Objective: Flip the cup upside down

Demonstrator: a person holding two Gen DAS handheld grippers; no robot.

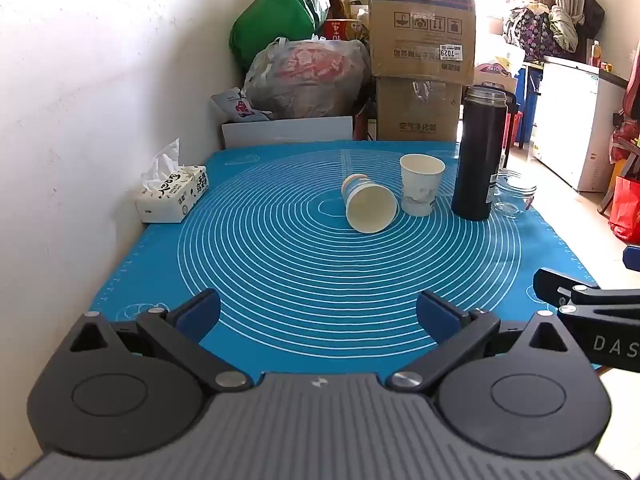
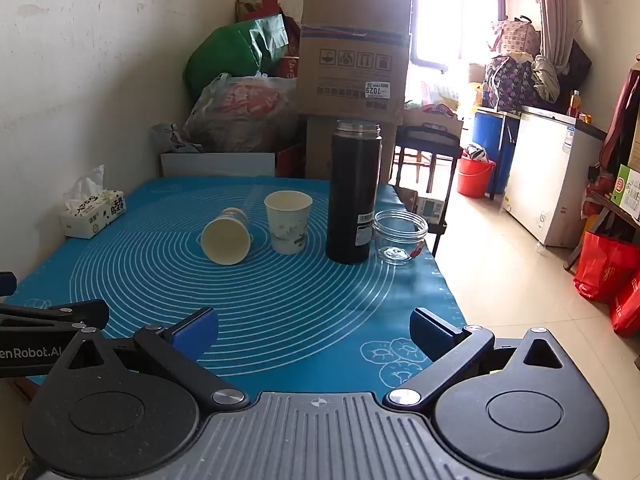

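In the left wrist view, the left claw is at the bottom of the frame, released, with its two blue pads wide apart and nothing between them. It hangs above the near part of the blue mat that covers the bench. A paper cup on its side lies just right of the centre, its mouth turned toward the camera. Just to its right an upright paper cup stands, very near it; I cannot tell if they touch. Further right is a black thermos. A tissue pack sits at the left edge of the mat, by the wall.

In the right wrist view, the right claw is also released and holds nothing, low in the frame. The lying cup is left of centre, the upright cup beside it, then the thermos, and a glass jar just right of the thermos.
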